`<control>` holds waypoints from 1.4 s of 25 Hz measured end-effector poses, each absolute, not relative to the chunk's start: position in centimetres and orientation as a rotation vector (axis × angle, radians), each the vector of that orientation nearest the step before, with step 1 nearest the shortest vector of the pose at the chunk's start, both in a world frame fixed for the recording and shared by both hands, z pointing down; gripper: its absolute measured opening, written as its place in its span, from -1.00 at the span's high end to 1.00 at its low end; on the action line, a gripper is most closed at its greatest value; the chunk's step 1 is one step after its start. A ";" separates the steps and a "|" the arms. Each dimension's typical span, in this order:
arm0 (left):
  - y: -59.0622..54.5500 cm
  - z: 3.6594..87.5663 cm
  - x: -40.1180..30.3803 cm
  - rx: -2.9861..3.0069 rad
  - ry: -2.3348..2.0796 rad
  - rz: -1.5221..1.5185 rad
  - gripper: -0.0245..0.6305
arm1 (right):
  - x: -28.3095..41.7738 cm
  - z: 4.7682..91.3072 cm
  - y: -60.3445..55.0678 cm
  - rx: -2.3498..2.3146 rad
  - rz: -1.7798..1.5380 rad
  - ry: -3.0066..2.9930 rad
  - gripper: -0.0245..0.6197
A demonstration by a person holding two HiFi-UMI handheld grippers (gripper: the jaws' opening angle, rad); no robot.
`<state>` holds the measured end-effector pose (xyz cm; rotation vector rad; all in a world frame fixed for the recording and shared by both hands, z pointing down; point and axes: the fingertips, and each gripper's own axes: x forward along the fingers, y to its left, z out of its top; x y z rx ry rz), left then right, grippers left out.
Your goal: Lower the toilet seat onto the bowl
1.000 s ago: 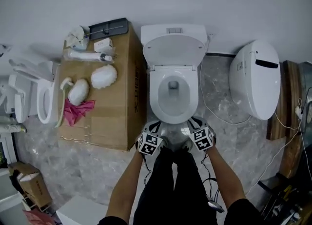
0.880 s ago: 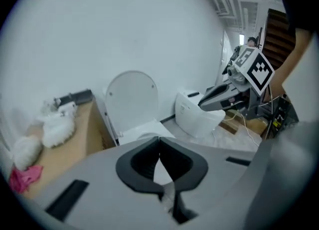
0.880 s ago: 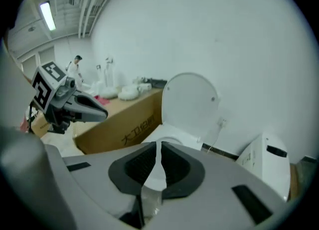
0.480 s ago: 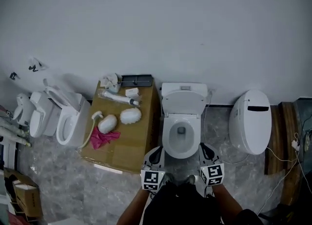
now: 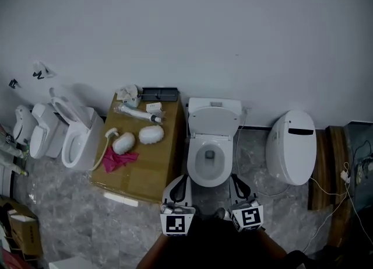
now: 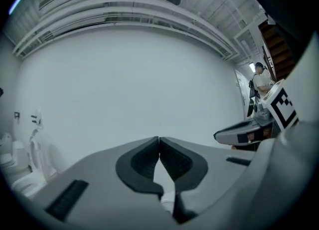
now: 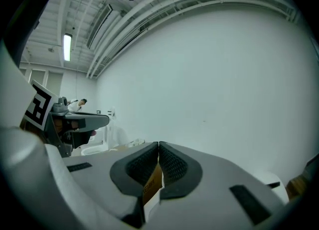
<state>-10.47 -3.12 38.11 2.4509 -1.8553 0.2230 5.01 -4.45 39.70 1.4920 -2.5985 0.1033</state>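
1. The toilet seat [image 5: 194,160] looks to be lying flat as a white ring on the bowl [image 5: 210,166], in the middle of your head view. The lid [image 5: 214,121] stands raised behind it, against the tank.
2. Your left gripper [image 5: 182,184] is at the bowl's front left and your right gripper [image 5: 235,184] at its front right. They sit side by side with their marker cubes toward you.
3. In its own view, your left gripper has its jaws pressed together at the tips with nothing between them, facing the white wall [image 6: 124,84].
4. Your right gripper's jaws are likewise together and empty. The brown showing through the gap below its pads is the cardboard box [image 7: 151,183] beyond.
5. That box stands just left of the toilet. On it lie a pink cloth [image 5: 119,160], two rounded white items [image 5: 151,135] and, at the back edge, a dark tray [image 5: 160,94].
6. To the right, apart from your toilet, stands another toilet [image 5: 290,145] with its lid shut.
7. More white toilets [image 5: 76,136] line the wall at far left, on the grey marbled floor [image 5: 87,221].
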 end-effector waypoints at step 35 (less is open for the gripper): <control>-1.3 38.2 -10.2 2.500 -1.848 0.222 0.89 | 4.9 40.3 -2.7 1.501 0.098 -2.600 0.84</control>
